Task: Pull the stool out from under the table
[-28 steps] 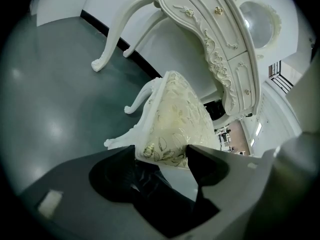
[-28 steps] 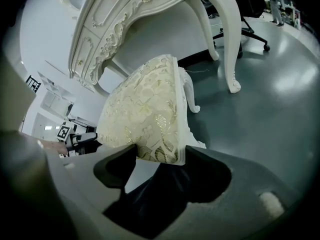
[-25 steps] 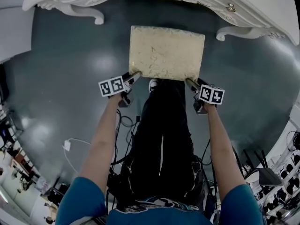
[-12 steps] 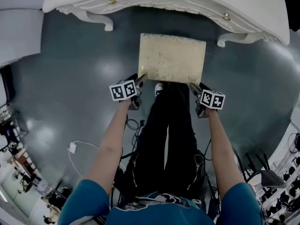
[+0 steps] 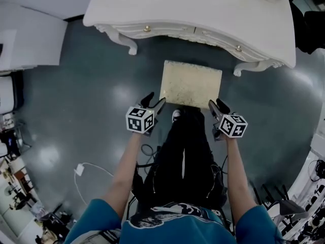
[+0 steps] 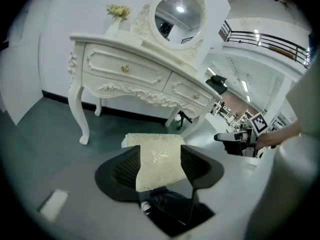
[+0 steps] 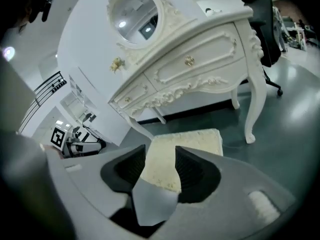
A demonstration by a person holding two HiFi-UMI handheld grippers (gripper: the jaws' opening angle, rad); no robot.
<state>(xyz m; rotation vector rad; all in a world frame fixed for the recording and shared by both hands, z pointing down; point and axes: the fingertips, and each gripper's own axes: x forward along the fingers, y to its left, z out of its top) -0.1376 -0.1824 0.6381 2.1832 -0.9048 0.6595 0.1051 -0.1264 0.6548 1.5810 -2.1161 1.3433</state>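
Note:
The stool (image 5: 192, 84), with a cream patterned cushion, stands on the dark floor just in front of the white carved table (image 5: 193, 11). My left gripper (image 5: 154, 100) hangs just off the stool's near left corner. My right gripper (image 5: 217, 104) hangs off its near right corner. Neither one touches the stool. The jaws of both are closing with nothing between them. In the left gripper view the left gripper (image 6: 160, 166) frames the stool (image 6: 150, 141) beyond its jaws. The right gripper (image 7: 160, 166) likewise shows the stool (image 7: 195, 139) and the table (image 7: 200, 59) behind it.
The person's black-trousered legs (image 5: 183, 151) and a shoe (image 5: 175, 116) stand right behind the stool. A white cable with an adapter (image 5: 77, 170) lies on the floor at the left. A round mirror (image 6: 177, 14) stands on the table. A black office chair (image 7: 265, 24) is at the far right.
Both grippers have come off the stool's front corners and drawn back toward the person, with their jaws narrower. The stool sits farther out from under the table's front edge.

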